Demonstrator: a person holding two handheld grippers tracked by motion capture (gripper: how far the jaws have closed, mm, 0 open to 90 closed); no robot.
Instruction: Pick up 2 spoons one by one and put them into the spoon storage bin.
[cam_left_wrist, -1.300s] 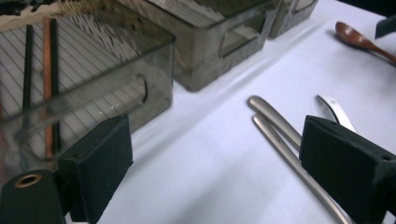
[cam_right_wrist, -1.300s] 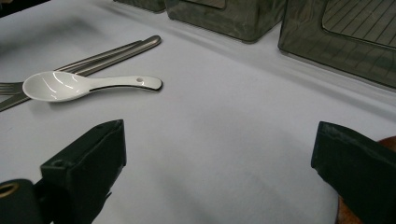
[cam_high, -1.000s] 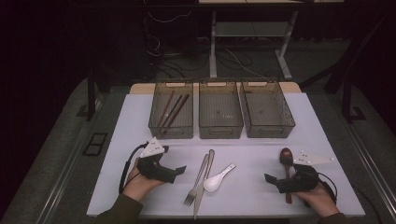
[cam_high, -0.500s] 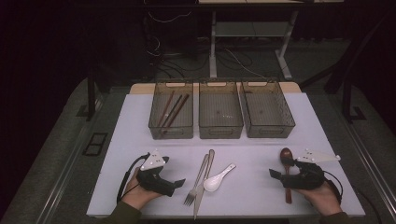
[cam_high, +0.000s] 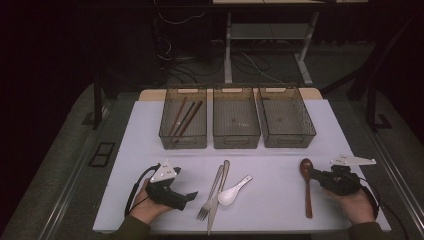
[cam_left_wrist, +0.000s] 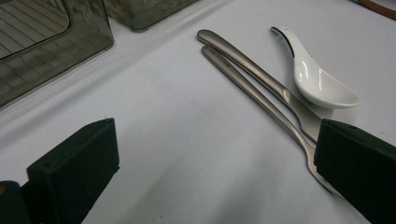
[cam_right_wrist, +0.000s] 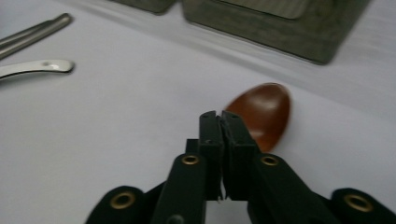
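My left gripper (cam_high: 192, 196) rests low on the white table near the front left, open wide, its jaws (cam_left_wrist: 215, 172) far apart with bare table between them. Just to its right lie a steel fork (cam_high: 210, 197) (cam_left_wrist: 261, 100), a steel knife (cam_high: 220, 185) (cam_left_wrist: 243, 65) and a white ceramic spoon (cam_high: 234, 190) (cam_left_wrist: 322, 86). My right gripper (cam_high: 312, 173) (cam_right_wrist: 219, 116) is shut with nothing in it, its tips beside the bowl of a brown wooden spoon (cam_high: 306, 187) (cam_right_wrist: 261, 112) that lies flat on the table.
Three smoky clear bins stand in a row at the back: the left bin (cam_high: 183, 137) holds dark chopsticks (cam_high: 184, 117), while the middle bin (cam_high: 236, 137) and right bin (cam_high: 286, 137) look bare. The table's front edge lies just behind both hands.
My left gripper has drawn back toward the front edge and a little right. My right gripper has shifted slightly right, off the wooden spoon's handle. The cutlery has not moved.
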